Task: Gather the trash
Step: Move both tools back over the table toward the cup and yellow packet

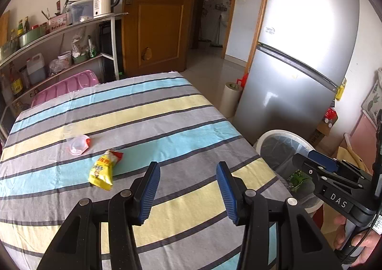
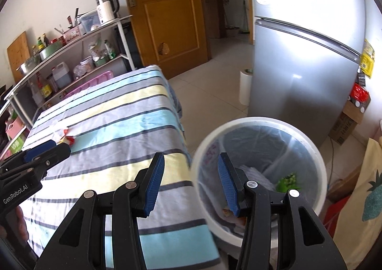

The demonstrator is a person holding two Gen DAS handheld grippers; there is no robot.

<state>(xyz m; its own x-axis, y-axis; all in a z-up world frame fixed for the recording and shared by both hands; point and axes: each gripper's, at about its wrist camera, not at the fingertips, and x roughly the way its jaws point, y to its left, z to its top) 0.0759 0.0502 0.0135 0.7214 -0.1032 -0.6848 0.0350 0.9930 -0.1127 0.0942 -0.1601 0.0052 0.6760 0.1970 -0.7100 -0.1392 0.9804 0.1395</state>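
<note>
Hovering above the near part of the striped tablecloth [image 1: 167, 107], the left gripper [image 1: 188, 189] has its blue-padded fingers [image 1: 150, 189] spread apart with nothing between them. Beyond it, on the cloth, lie two pieces of trash: a yellow snack wrapper [image 1: 103, 169], crumpled and torn at its far end, and a clear plastic cup with a red-edged peeled lid [image 1: 77, 144] just beyond and to the left of the wrapper. The two items are near each other but apart. Neither is touched by a gripper.

The right gripper [image 2: 191, 184] is held at the table's right edge, one finger over the cloth, the other over the white trash bin [image 2: 320, 165]. Its fingers [image 2: 155, 184] are likewise spread and hold nothing. The bin stands on the floor just beside the table, fitted with a translucent liner. Inside it are visible a green wrapper [image 2: 287, 181], some white material and an orange-marked scrap partly hidden behind the gripper finger.

A silver refrigerator [image 1: 298, 55] stands behind the bin, with a white roll [image 2: 246, 86] on the floor beside it. A metal shelf rack [image 1: 47, 38] carrying a kettle [image 1: 105, 0], bottles and bowls stands beyond the table, next to a wooden door [image 1: 157, 17]. A person's hand [image 1: 353, 239] grips the right gripper's handle at the edge of the left wrist view.
</note>
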